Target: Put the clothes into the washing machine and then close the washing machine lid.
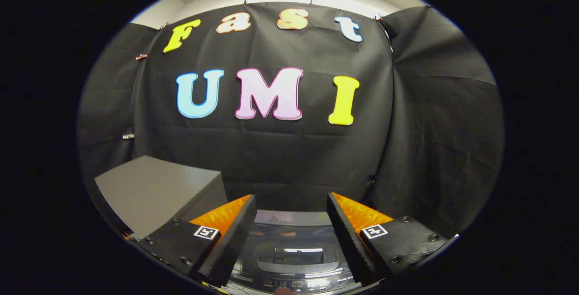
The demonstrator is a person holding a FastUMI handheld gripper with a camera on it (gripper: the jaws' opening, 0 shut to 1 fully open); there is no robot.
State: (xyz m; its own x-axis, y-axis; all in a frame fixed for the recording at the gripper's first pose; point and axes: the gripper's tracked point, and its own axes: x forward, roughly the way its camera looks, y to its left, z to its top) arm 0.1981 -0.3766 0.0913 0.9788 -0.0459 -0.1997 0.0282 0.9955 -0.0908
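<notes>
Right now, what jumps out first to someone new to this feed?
The hand-held gripper sits up front, its fingers spread open with nothing between them. Below and between them lies the washing machine, lid down, with a control panel along its near edge. Beside the machine stands a grey box, with black booth cloth behind everything.
</notes>
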